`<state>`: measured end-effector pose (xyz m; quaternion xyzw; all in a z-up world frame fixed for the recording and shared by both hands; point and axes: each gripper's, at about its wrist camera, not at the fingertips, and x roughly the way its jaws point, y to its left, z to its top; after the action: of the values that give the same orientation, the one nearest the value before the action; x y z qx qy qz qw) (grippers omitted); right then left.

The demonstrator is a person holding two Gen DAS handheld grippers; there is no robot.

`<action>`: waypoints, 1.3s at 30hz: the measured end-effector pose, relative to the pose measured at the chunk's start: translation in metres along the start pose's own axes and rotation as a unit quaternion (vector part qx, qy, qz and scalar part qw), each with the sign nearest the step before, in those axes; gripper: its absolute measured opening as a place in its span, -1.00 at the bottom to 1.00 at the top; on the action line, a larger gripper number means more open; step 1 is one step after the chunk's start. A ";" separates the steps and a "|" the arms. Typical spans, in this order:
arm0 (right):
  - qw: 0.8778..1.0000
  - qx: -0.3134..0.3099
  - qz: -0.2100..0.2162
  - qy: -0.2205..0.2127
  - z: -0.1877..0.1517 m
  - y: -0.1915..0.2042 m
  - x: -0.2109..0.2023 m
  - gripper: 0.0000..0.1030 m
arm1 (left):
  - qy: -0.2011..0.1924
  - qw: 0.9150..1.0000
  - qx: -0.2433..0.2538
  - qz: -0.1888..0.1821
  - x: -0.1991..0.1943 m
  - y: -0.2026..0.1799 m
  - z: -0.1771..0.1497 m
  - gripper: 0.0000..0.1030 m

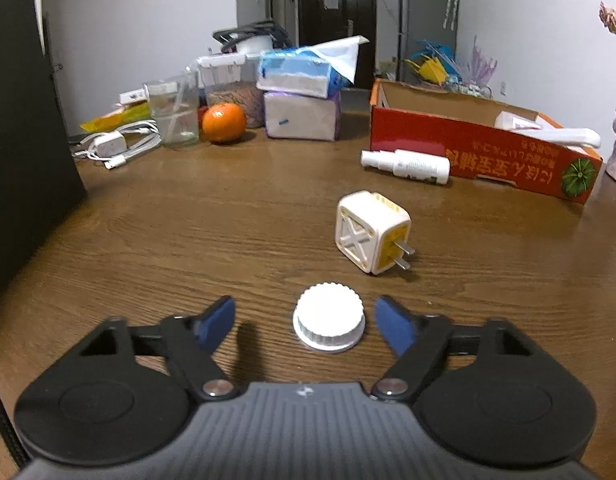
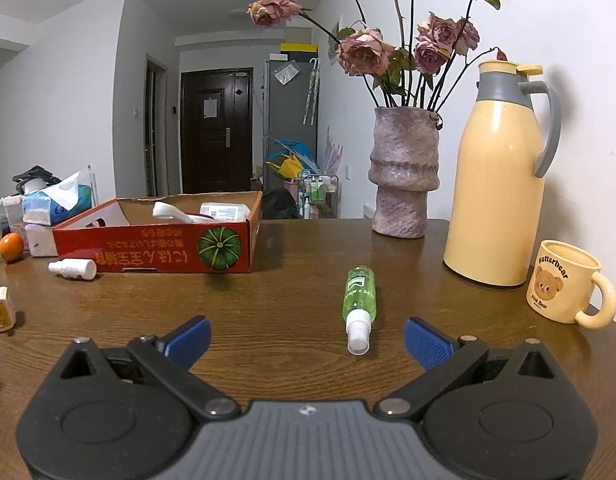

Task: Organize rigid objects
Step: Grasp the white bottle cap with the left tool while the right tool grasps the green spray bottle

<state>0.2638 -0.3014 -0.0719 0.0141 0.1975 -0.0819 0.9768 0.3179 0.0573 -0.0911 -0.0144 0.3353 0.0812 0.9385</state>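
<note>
A white ribbed screw cap (image 1: 328, 322) lies on the brown wooden table between the blue pads of my left gripper (image 1: 304, 302). The jaws stand apart: the right pad is close to the cap, the left pad is well off it. Beyond the cap lie a white and yellow plug adapter (image 1: 372, 232) and a white spray bottle (image 1: 405, 166), the bottle in front of a red cardboard box (image 1: 467, 148). My right gripper (image 2: 308, 322) is open. The white nozzle end of a green spray bottle (image 2: 359, 296) reaches between its fingers, nearer the right one, untouched.
An orange (image 1: 224, 122), a glass (image 1: 176, 112), tissue packs (image 1: 302, 118) and a white charger with cable (image 1: 114, 146) crowd the far left. A black panel (image 1: 24, 140) borders the left. At right stand a vase (image 2: 403, 176), a yellow thermos (image 2: 499, 180) and a mug (image 2: 563, 282).
</note>
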 end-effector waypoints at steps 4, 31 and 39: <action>1.000 0.004 -0.005 0.004 -0.001 -0.002 0.002 1.00 | 0.008 1.000 0.003 -0.018 0.003 -0.001 -0.001 -0.20; 1.000 0.024 -0.009 0.005 0.003 -0.012 0.032 1.00 | -0.094 0.995 -0.031 0.002 -0.027 0.010 0.035 -0.21; 0.998 0.018 -0.032 0.048 0.011 -0.016 0.070 0.99 | -0.105 0.994 -0.035 0.007 -0.019 0.010 0.050 -0.21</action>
<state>0.3286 -0.3283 -0.0889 0.0296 0.2430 -0.1164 0.9626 0.3336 0.0691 -0.0398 -0.0361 0.2324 0.1004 0.9668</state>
